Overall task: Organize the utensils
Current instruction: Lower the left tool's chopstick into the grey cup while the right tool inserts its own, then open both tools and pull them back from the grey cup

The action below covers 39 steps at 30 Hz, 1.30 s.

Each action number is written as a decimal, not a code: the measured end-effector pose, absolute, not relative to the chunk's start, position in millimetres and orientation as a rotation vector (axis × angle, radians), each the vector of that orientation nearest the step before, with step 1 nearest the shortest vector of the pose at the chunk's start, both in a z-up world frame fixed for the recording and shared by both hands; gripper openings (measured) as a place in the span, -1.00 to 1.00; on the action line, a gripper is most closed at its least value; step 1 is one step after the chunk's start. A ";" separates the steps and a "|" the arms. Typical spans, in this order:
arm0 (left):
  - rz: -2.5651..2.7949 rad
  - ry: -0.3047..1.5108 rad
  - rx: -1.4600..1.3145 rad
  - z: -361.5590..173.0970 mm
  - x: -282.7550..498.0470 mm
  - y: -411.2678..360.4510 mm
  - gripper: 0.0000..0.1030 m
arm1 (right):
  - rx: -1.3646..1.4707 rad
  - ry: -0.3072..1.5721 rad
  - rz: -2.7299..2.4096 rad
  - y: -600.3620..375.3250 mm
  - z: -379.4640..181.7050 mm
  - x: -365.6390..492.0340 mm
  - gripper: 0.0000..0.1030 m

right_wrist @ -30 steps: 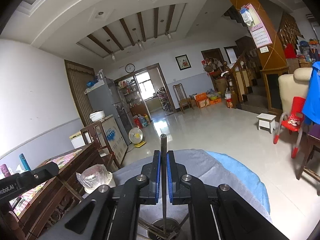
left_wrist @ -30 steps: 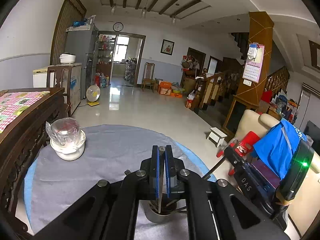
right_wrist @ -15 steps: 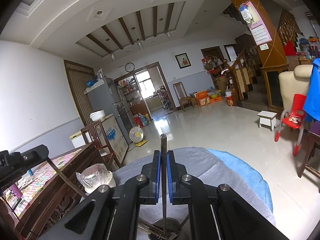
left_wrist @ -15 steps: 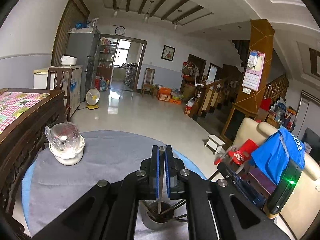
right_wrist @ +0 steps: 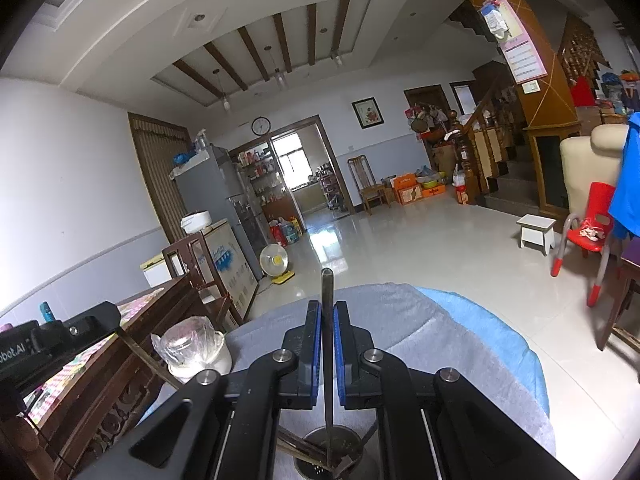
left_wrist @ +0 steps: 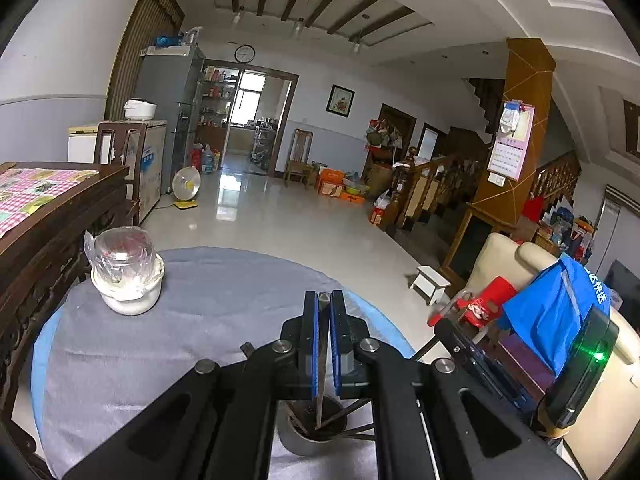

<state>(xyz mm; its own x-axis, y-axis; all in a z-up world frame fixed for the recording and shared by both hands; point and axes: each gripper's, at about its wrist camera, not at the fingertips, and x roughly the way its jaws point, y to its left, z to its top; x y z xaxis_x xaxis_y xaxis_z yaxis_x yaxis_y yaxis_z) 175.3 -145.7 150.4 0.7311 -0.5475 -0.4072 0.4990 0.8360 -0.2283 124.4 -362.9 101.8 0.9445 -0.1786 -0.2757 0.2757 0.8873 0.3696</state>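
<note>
A grey metal utensil holder stands on the round table's grey cloth, with several dark utensils inside. My left gripper is shut on a thin chopstick held upright with its lower end in the holder. My right gripper is shut on a dark metal utensil handle that also points down into the holder. Each gripper shows in the other's view: the right gripper's body and the left gripper's body.
A white bowl with a plastic-wrapped glass jar stands at the table's far left. A dark wooden sideboard is left of the table. A cream armchair with a blue garment and a red child's chair are to the right.
The left gripper has risen a little with its chopstick, showing more of the holder below. The right gripper has held nearly still with its utensil.
</note>
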 end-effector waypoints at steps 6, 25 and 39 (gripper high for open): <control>-0.570 0.511 -0.102 138.9 178.4 -144.7 -0.89 | 0.421 0.261 -0.240 -358.6 94.5 124.8 -0.87; -0.577 0.585 -0.067 115.0 172.4 -139.8 -0.89 | 0.419 0.335 -0.219 -355.7 77.8 117.8 -0.87; -0.557 0.606 -0.013 107.3 164.0 -130.0 -0.81 | 0.445 0.351 -0.174 -354.7 79.9 109.7 -0.84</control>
<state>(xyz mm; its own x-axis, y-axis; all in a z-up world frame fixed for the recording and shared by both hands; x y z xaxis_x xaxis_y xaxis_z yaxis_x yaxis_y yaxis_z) 164.0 -130.0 107.3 0.6800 -0.4994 -0.5369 0.4921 0.8536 -0.1709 109.7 -354.7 79.9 0.9254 -0.0878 -0.3687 0.2396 0.8893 0.3896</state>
